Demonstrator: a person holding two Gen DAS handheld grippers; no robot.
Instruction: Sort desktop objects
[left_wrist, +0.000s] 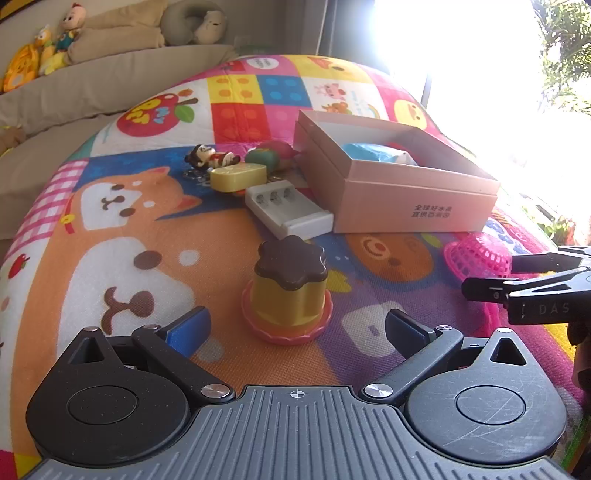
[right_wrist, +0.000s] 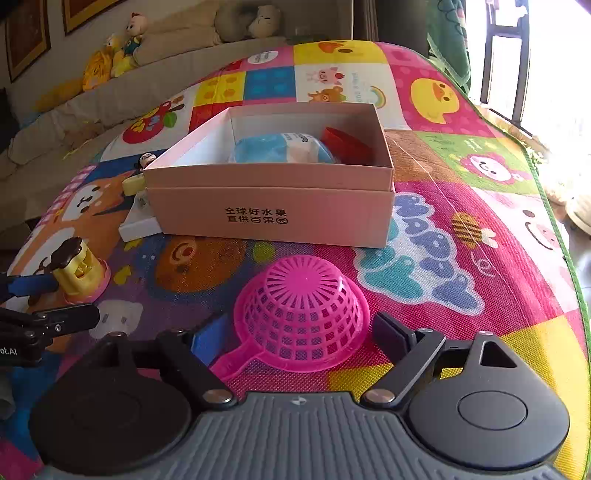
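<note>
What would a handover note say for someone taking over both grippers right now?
Left gripper: open, the pudding toy just ahead of its fingers, not gripped.
Right gripper: open around the upturned pink basket, pads not visibly pressing.
Done: a blue packet and a red item lie in the pink box.
Left on the mat, beside the box: battery charger, yellow case, figurine keychain, green-red toy, plus basket and pudding toy.
</note>
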